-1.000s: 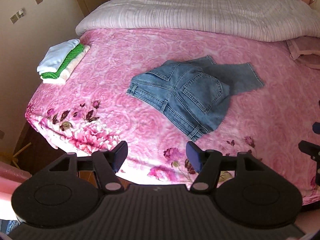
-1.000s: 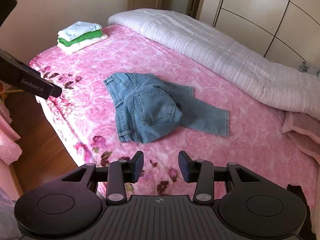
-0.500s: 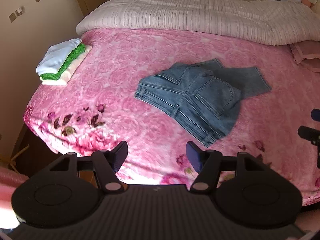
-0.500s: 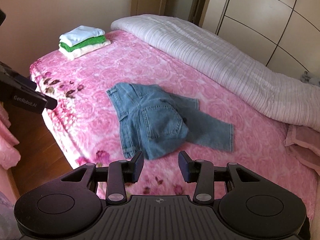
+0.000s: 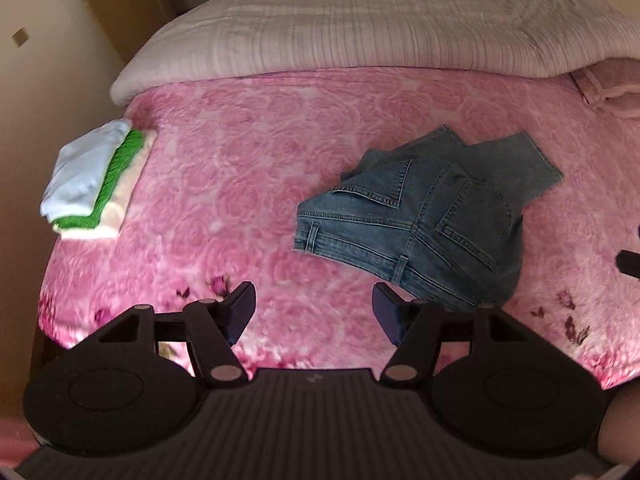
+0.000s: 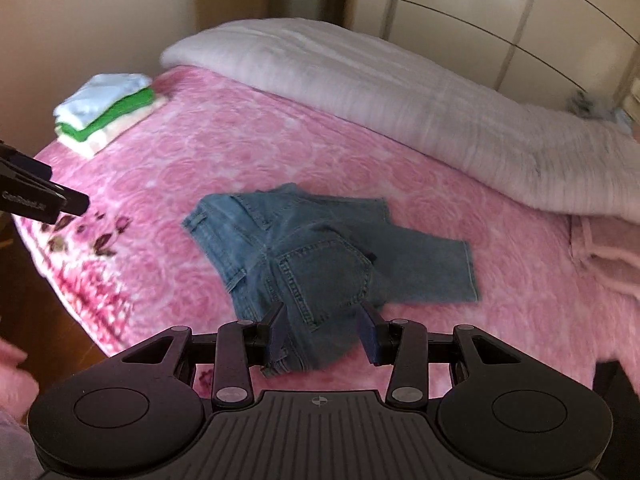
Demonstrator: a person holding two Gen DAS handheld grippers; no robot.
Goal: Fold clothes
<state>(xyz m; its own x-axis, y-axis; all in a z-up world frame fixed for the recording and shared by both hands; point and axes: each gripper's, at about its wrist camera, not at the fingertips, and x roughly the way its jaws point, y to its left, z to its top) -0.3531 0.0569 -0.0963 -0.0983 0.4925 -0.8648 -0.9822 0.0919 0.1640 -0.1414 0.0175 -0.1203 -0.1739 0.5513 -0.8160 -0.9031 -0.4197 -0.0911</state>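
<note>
Leftmost, in the left wrist view, a stack of 3 folded garments (image 5: 90,184) lies at the left edge of the pink floral blanket (image 5: 248,184), presumably set aside there as finished work. At centre right of that frame lie the denim jeans (image 5: 424,220), crumpled and waistband-forward, one leg doubled beneath; they rest unheld on the blanket, and are judged to be the next item to fold. A pale rolled quilt (image 5: 360,28) spans the top of the frame. The left gripper (image 5: 314,312), at lower centre, hovers over bare blanket with its jaws wide apart and empty, near the jeans' left corner but not touching.

In the right wrist view, the right gripper (image 6: 322,330) has its jaws apart, framing the jeans' nearest edge; contact cannot be told. This view alone shows the wardrobe doors (image 6: 500,12) at upper right, and the left tool's body at the left edge. Only the left wrist view shows the waistband corner clearly.
</note>
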